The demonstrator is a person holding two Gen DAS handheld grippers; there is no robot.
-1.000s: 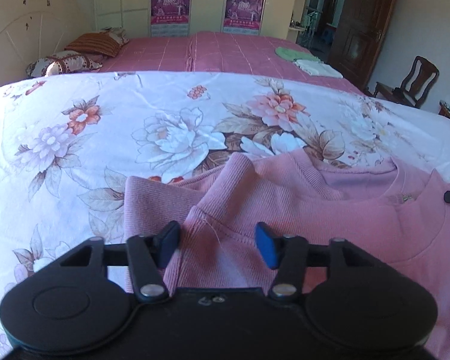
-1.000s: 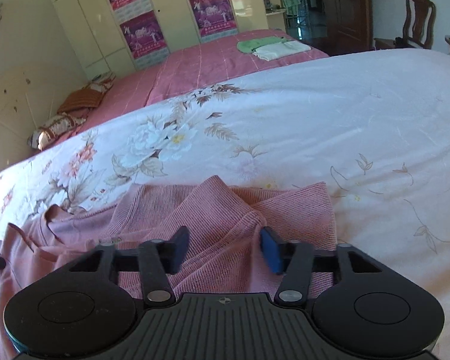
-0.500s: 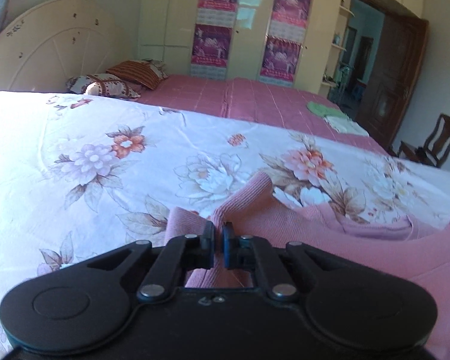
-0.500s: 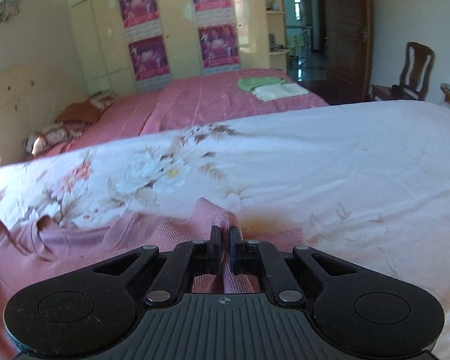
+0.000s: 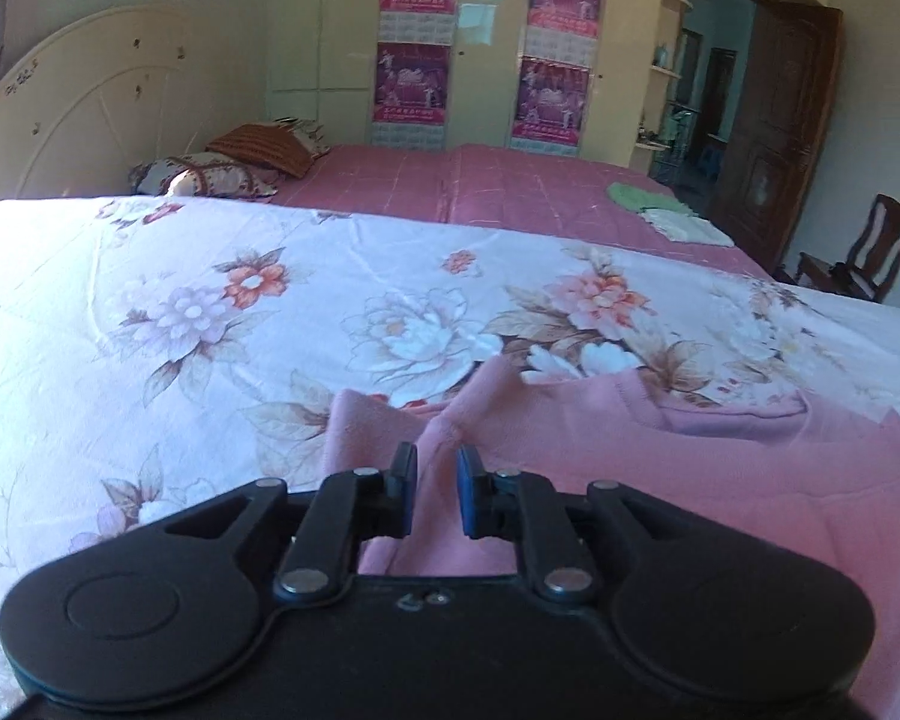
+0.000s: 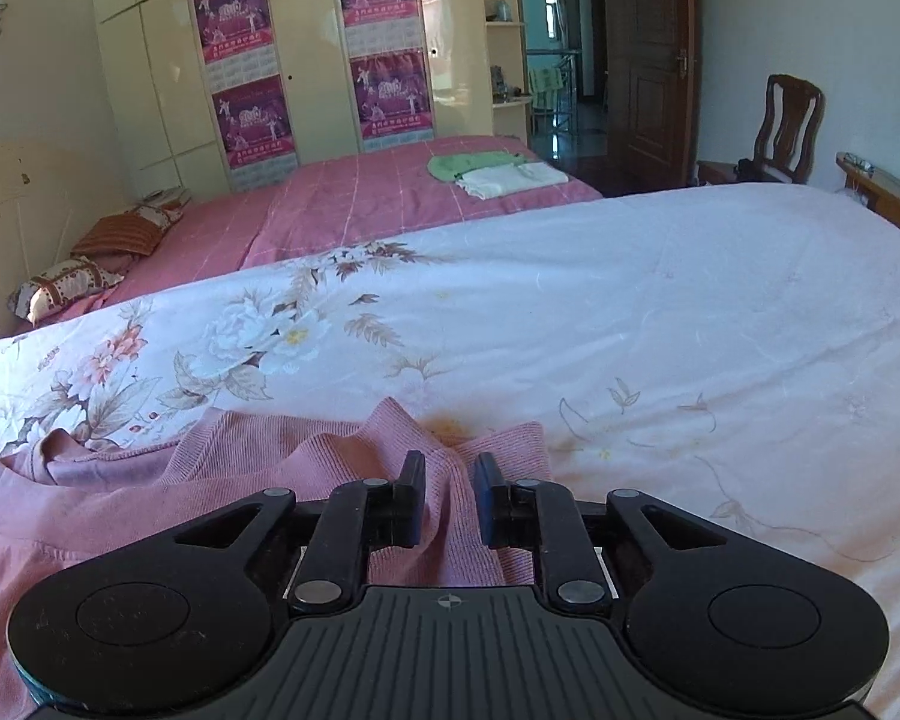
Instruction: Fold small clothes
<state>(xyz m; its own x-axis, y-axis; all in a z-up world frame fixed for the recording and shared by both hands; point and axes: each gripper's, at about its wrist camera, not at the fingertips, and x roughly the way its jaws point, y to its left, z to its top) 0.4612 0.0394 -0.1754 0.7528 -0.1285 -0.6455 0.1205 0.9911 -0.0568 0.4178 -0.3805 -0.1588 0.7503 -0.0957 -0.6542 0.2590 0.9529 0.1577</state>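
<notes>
Daylight filled the room, brightest on the floral sheet (image 5: 150, 312), which washed out to near white toward 9 o'clock in the left view and toward 3 o'clock in the right view (image 6: 720, 312). The wardrobe (image 6: 450, 60) doors carried soft glare patches. The doorway (image 5: 708, 108) at 2 o'clock stayed dim and bluish. Fisheye distortion bowed the bed edges, and black vignette filled the corners. The left view was slightly soft; the right was sharper.
</notes>
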